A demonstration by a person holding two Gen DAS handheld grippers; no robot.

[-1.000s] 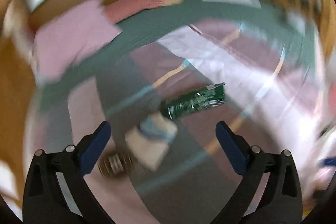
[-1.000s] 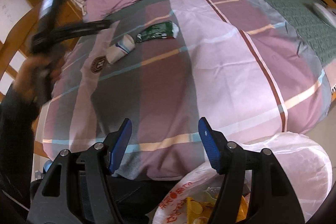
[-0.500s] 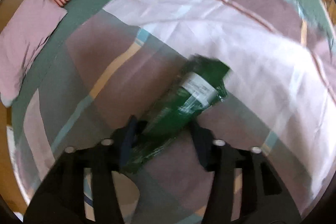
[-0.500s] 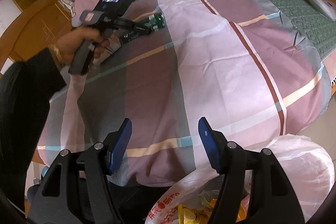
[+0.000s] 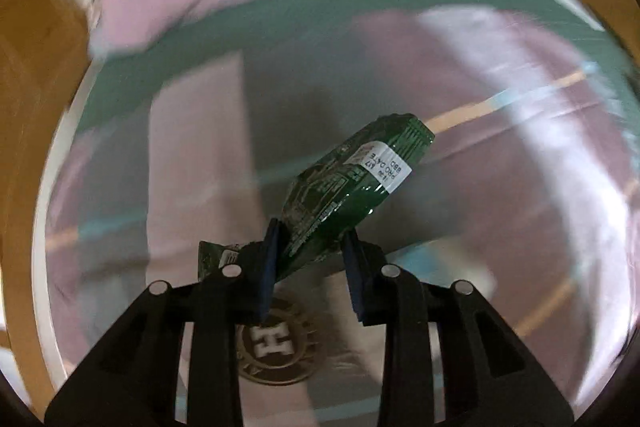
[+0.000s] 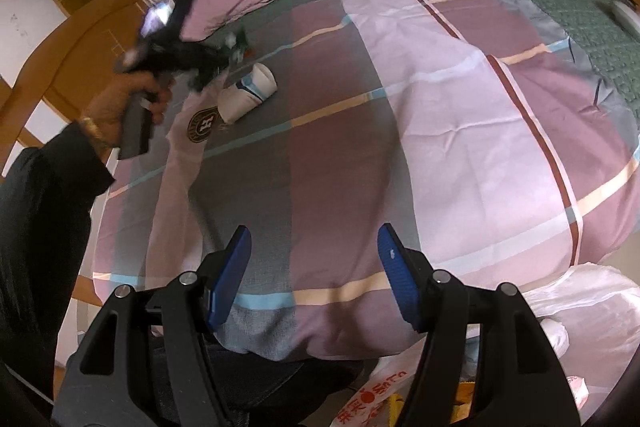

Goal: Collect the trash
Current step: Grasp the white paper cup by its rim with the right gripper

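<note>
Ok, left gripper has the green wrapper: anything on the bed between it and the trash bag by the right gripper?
Nothing visible. The green wrapper is held in the left gripper; only bare quilt lies toward the trash bag. The paper cup sits beside the start.

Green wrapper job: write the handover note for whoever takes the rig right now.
Left gripper: jaws have just been closing and now pinch the crinkled green foil wrapper, lifted off the striped pink bedspread.
Right gripper: open, empty, above the white plastic trash bag.
Done: wrapper picked up.
Left: drop it in the bag, then collect the crumpled white paper cup on the bedspread.
</note>
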